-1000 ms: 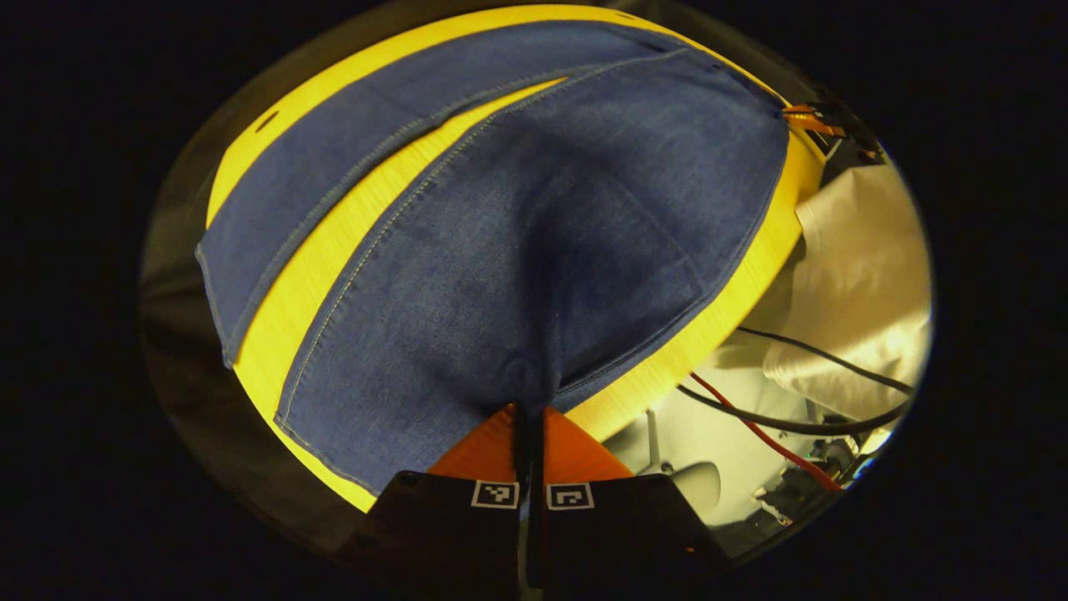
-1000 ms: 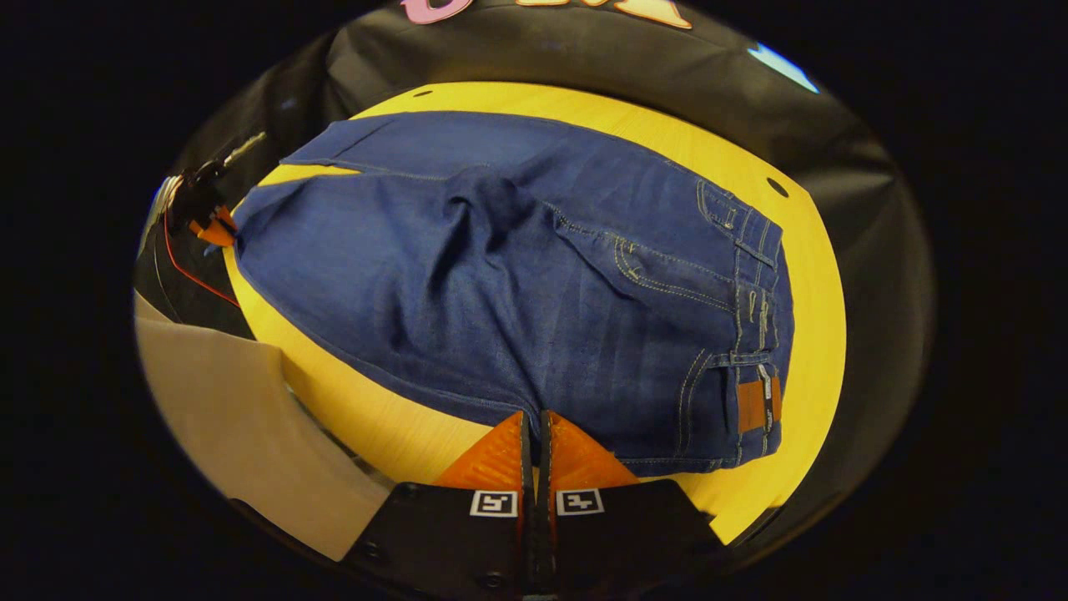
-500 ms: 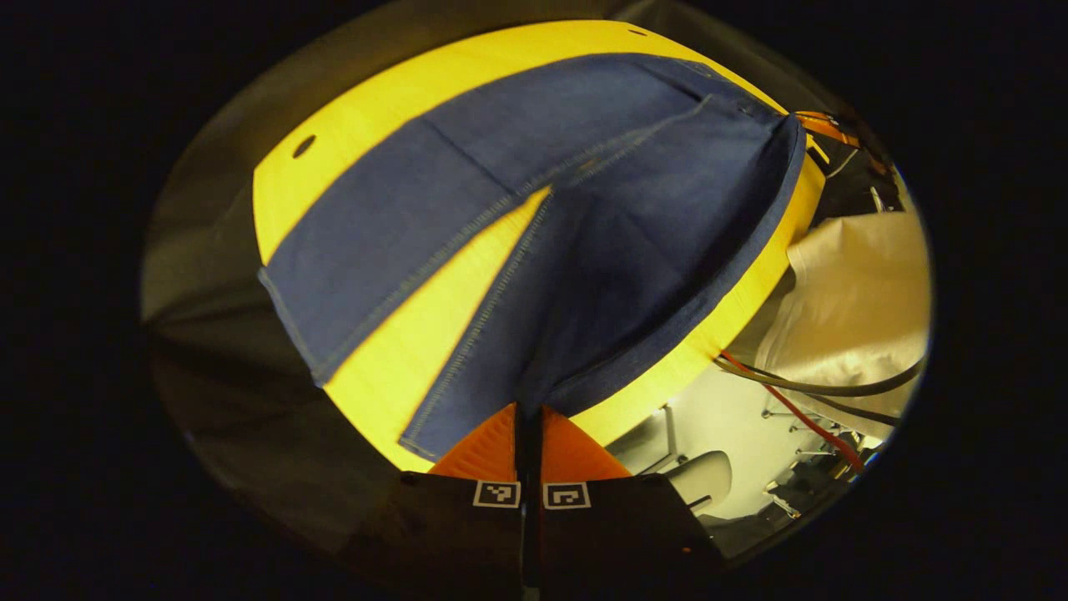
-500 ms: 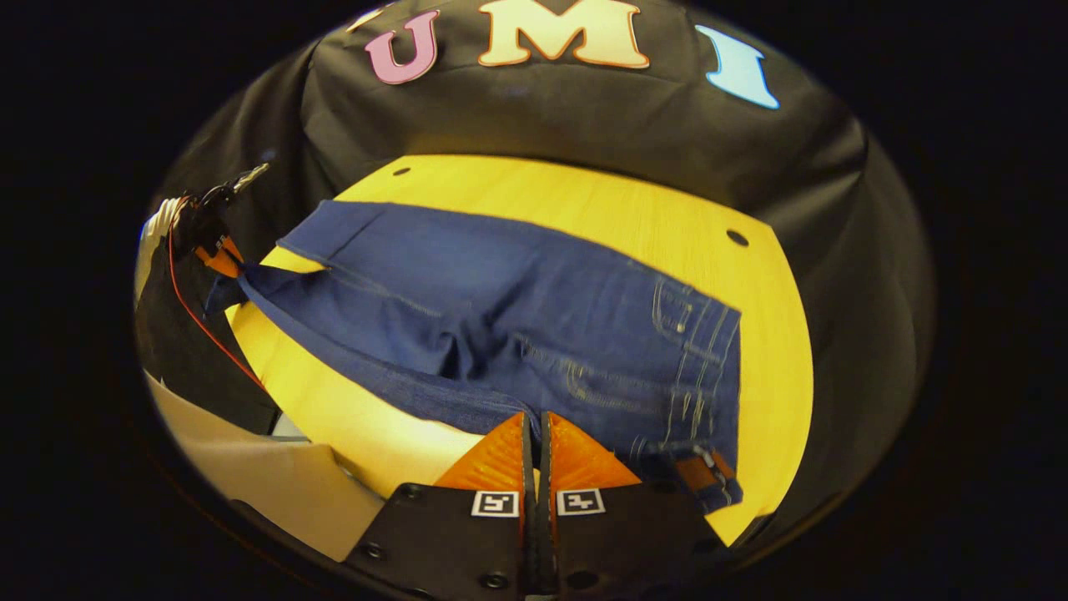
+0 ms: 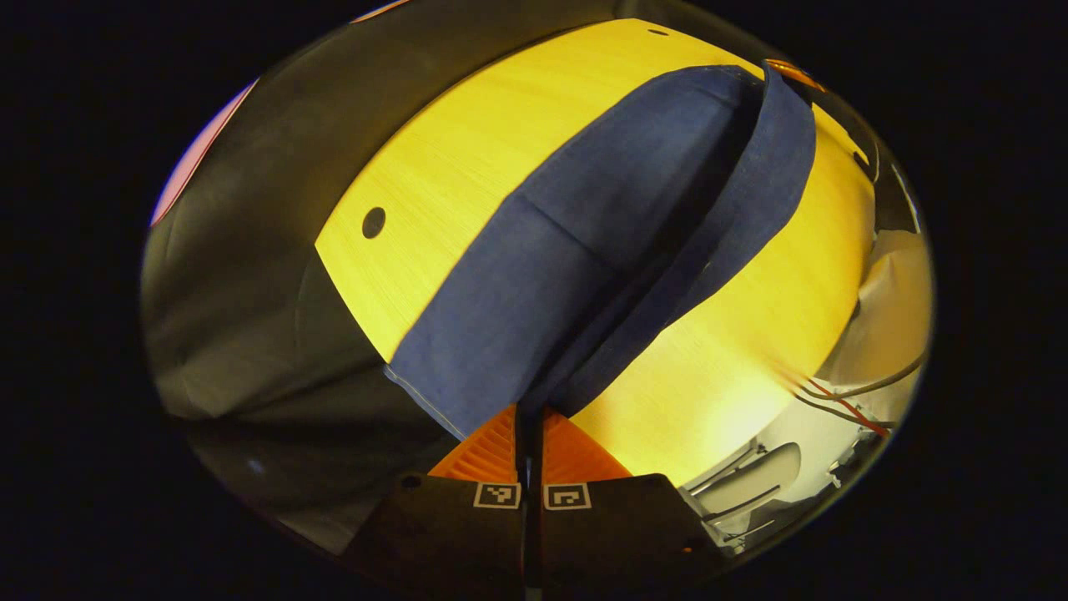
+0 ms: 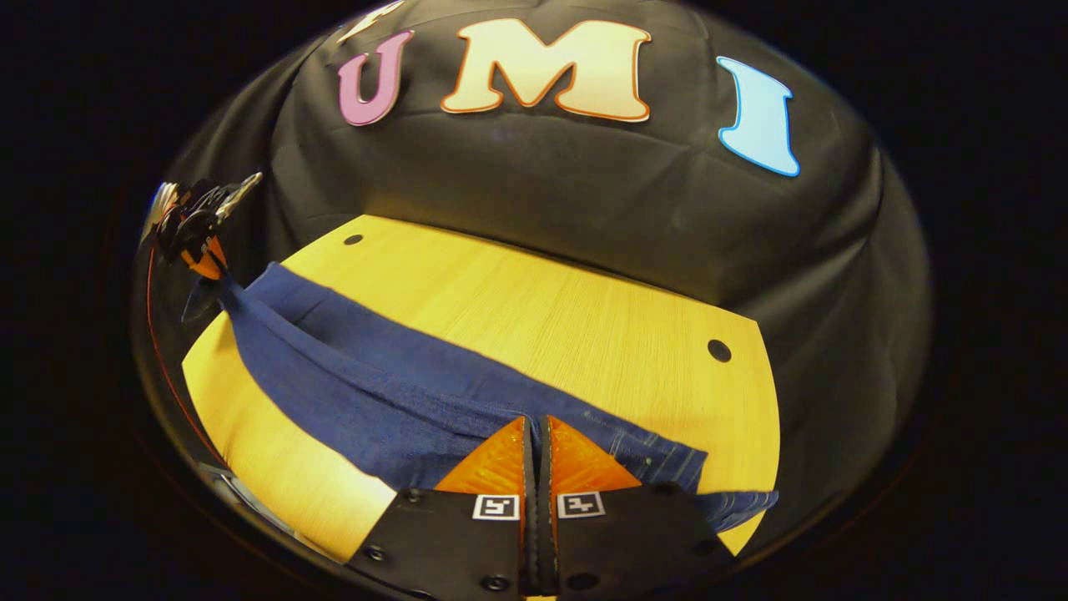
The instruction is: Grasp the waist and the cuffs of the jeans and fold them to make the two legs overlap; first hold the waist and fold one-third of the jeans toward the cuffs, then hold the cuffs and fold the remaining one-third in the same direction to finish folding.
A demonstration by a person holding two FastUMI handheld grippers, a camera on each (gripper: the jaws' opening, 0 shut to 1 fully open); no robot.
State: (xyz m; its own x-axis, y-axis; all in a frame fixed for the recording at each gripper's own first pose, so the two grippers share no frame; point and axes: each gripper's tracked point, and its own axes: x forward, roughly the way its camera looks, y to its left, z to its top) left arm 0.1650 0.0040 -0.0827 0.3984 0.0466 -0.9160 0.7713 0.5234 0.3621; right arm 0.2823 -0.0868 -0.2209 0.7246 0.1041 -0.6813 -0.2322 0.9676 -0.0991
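Blue jeans (image 5: 534, 275) lie lengthwise on the yellow table (image 5: 467, 142). One leg rests flat; the other leg (image 5: 751, 209) is raised as a taut band above it. My left gripper (image 5: 530, 411) is shut on the cuff end of the raised leg. At the far end, the right gripper (image 5: 788, 69) holds the same band. In the right gripper view the jeans (image 6: 359, 392) stretch from my right gripper (image 6: 535, 421), shut on the waist end near the stitched pocket (image 6: 659, 459), to the left gripper (image 6: 203, 250) at the table's far left.
The table (image 6: 542, 317) has small round holes (image 6: 718, 350) (image 5: 373, 222) near its edges. Black cloth wall (image 6: 584, 192) rises behind it. Beyond the table's near edge hang red and black cables (image 5: 843, 401), beside a pale sleeve (image 5: 893, 309) and a white chair (image 5: 751, 488).
Both grippers have lifted the near leg off the table and carried it over toward the far leg. The gap of table between the legs has closed.
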